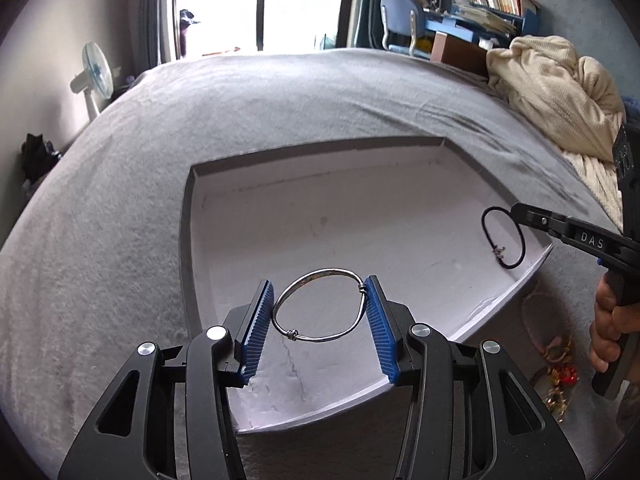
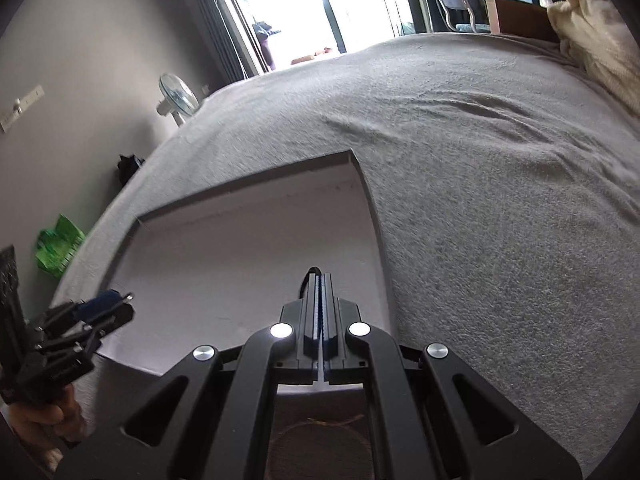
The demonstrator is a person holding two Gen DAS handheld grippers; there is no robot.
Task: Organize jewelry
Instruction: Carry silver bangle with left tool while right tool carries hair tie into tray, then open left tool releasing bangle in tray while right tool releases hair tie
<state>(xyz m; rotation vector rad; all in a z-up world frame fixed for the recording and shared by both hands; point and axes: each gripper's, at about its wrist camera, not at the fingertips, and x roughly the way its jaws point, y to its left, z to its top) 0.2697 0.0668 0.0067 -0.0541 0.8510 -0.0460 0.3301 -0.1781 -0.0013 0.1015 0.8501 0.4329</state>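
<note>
My left gripper (image 1: 320, 283) is shut on a silver wire bangle (image 1: 285, 330), whose sides press against both blue pads; it hangs over the near part of a shallow white tray (image 1: 320, 216) lying on a grey bedspread. From the right, my right gripper (image 1: 516, 212) reaches over the tray's right end, shut on a black cord bracelet (image 1: 483, 226) that dangles from its tips with a small metal charm. In the right wrist view the right gripper (image 2: 320, 278) has its jaws together with the black cord (image 2: 307, 282) peeking out beside them over the tray (image 2: 240, 248); the left gripper (image 2: 116, 306) is at the far left.
A pile of gold and red jewelry (image 1: 560, 380) lies on the bedspread right of the tray. A cream blanket (image 1: 560, 92) is heaped at the bed's far right. A standing fan (image 1: 96, 68) is off the bed's left side; a chair and desk are beyond.
</note>
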